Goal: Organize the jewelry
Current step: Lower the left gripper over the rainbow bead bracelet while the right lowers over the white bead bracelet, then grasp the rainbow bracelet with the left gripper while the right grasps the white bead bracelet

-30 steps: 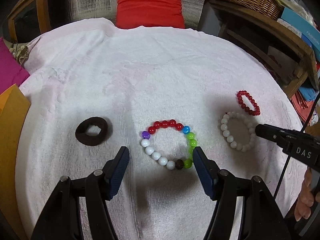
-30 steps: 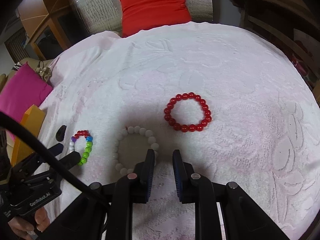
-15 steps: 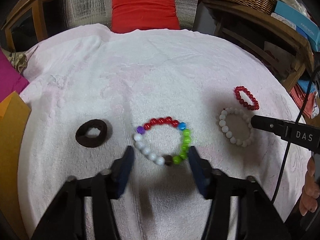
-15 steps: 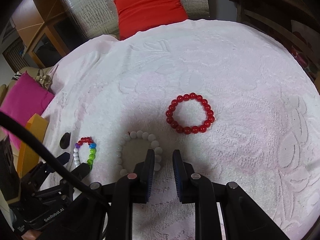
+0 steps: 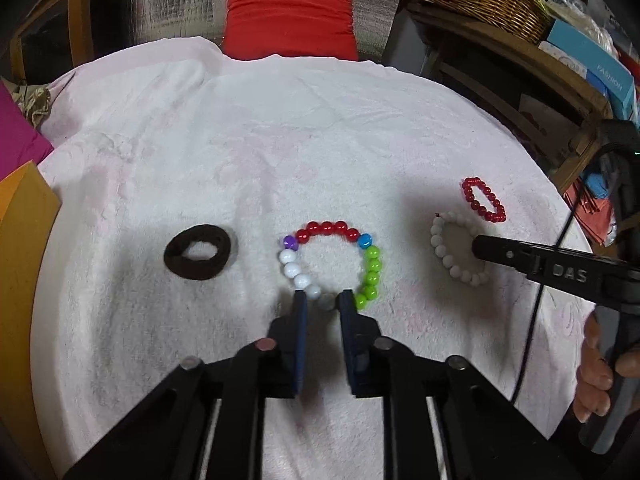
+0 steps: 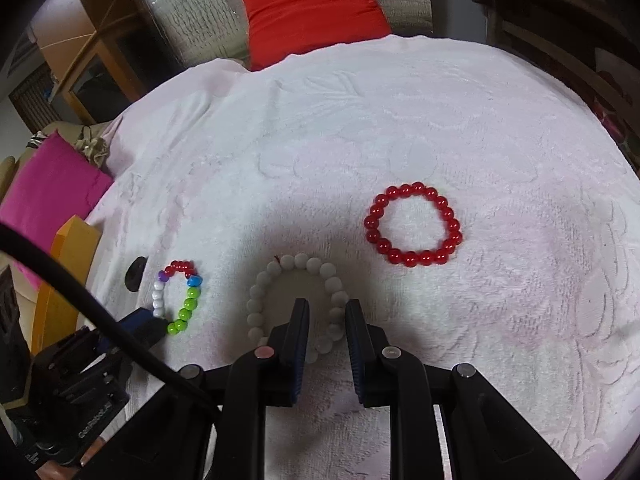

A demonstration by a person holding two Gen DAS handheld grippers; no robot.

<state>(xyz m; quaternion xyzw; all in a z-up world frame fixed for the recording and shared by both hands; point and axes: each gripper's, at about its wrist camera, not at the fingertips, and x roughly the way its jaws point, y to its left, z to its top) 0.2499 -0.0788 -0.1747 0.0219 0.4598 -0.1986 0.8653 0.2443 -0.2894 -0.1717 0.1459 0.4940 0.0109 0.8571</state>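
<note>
Left gripper [image 5: 323, 300], jaws just closed, pinches the multicolored bead bracelet [image 5: 332, 264] at its near arc; light, limp, slippery beads.

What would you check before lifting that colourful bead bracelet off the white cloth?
1. Left gripper closed on the multicoloured bracelet: ok; its jaws have just been closing, and a bead sits between the pads at the near edge.
2. Grip firm enough to lift: cannot tell; only one bead shows in the gap.
3. Bracelet free of neighbours: ok; the black hair tie and the white bracelet lie apart from it.
4. Right gripper out of the way: ok; it is over at the white bracelet's near side.
5. Red bracelet undisturbed: ok; it lies alone on the cloth.
</note>
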